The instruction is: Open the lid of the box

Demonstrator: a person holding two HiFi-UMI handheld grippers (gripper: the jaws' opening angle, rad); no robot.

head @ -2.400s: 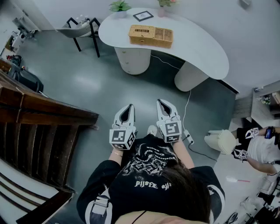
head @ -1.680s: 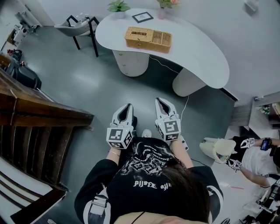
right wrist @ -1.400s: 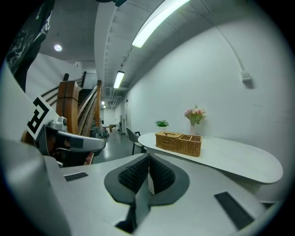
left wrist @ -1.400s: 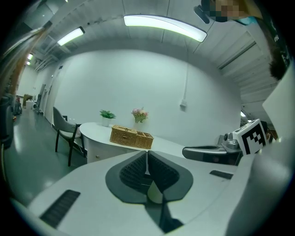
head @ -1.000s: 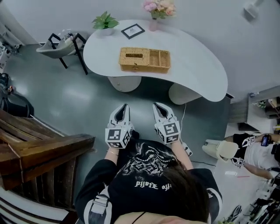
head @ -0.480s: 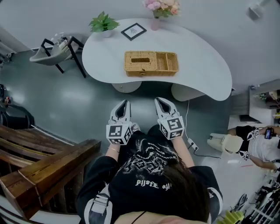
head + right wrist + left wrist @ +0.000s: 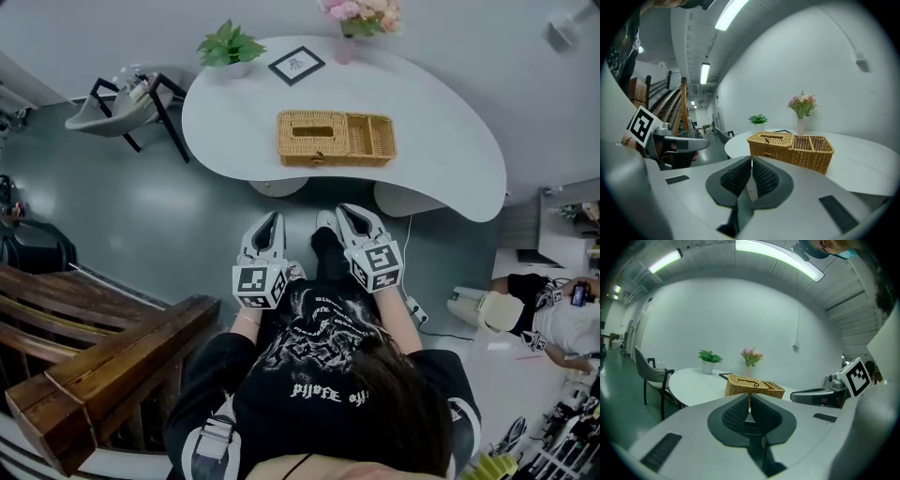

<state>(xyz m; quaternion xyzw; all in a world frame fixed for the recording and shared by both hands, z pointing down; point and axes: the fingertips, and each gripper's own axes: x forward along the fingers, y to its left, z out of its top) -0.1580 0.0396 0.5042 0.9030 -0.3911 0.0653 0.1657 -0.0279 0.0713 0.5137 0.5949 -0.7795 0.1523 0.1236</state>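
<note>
A woven wicker box [image 7: 336,138] lies on the white curved table [image 7: 441,141]; its left half carries a lid with a slot, its right half has open compartments. It also shows ahead as the box [image 7: 753,386] and the box [image 7: 790,143] in the two gripper views. My left gripper [image 7: 265,225] and right gripper [image 7: 349,217] hang side by side over the floor, short of the table's near edge. Both are shut with nothing between the jaws, the left gripper [image 7: 749,405] and right gripper [image 7: 751,174] each with pads together.
A potted plant [image 7: 229,47], a framed picture [image 7: 296,66] and a vase of flowers [image 7: 355,16] stand at the table's far side. A chair [image 7: 117,98] sits left of it. A wooden stair rail [image 7: 103,361] is at my left; a person [image 7: 544,314] crouches at right.
I have stepped closer to the table, so the box and table sit nearer and more centred. Both grippers stay shut and held in front of me.
</note>
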